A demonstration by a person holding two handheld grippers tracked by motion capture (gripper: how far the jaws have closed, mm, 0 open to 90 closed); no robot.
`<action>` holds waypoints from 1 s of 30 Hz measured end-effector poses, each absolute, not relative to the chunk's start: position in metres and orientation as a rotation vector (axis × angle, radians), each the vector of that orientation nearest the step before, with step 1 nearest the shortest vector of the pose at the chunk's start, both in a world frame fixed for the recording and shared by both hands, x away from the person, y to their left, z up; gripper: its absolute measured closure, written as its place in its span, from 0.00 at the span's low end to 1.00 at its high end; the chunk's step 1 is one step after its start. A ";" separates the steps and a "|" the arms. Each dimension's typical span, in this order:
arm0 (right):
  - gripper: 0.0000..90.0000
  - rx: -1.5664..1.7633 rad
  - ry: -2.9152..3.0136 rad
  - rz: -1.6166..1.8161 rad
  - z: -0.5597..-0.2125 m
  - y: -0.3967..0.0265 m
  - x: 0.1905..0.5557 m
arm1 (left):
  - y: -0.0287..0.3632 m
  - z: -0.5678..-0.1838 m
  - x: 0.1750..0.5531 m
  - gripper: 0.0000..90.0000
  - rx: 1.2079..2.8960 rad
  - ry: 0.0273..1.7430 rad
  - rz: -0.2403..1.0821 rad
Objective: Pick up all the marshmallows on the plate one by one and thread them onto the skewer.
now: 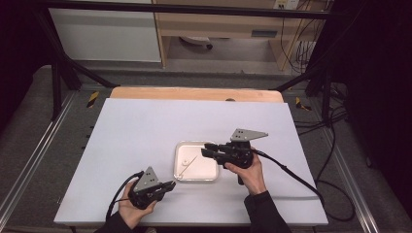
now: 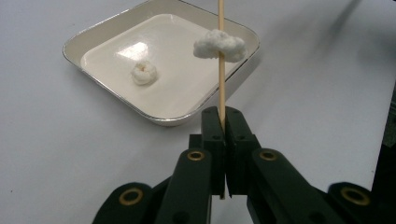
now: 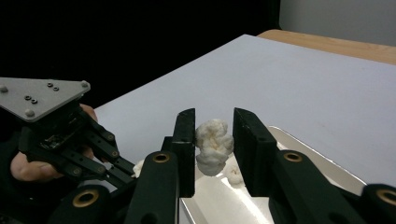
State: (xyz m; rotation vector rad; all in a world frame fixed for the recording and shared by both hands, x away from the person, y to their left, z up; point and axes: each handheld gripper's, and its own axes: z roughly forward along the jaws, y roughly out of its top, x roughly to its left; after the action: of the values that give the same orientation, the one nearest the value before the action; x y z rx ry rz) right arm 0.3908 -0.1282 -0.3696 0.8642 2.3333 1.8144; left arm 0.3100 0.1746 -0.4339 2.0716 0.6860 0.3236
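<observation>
My left gripper [image 2: 222,116] [image 1: 167,186] is shut on a thin wooden skewer [image 2: 221,84] near the table's front edge. The skewer points over a white square tray [image 2: 93,35] [image 1: 206,170] and has a white puffy piece [image 2: 219,45] threaded on it. A second white piece [image 2: 144,73] [image 1: 186,161] lies in the tray. My right gripper [image 3: 214,116] [image 1: 206,149] hovers over the tray's right side, shut on a third white puffy piece [image 3: 213,147] held clear of the tray [image 3: 317,149]. The left gripper [image 3: 56,126] shows at the left of the right gripper view.
The tray sits on a white table top [image 1: 145,131] with a wooden edge [image 1: 194,93] at the back. A black cable [image 1: 291,174] trails from the right gripper across the table's right side. Dark frame bars [image 1: 58,73] stand at the far corners.
</observation>
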 end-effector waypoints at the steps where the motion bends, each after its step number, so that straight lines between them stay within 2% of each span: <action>1: 0.79 0.864 2.336 1.822 -0.370 -0.128 0.391 | 0.175 -0.434 0.310 0.98 2.073 0.682 0.324; 22: 0.79 0.885 2.383 1.871 -0.382 -0.117 0.391 | 0.172 -0.434 0.308 0.98 2.077 0.664 0.334; 30: 0.82 0.907 2.391 1.889 -0.387 -0.114 0.390 | 0.172 -0.434 0.307 0.98 2.060 0.670 0.333</action>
State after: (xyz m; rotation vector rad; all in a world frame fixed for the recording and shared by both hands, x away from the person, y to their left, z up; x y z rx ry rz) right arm 0.3898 -0.1137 -0.3867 0.9066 2.3907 1.8887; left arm 0.3073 0.1716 -0.4344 2.0596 0.6704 0.3330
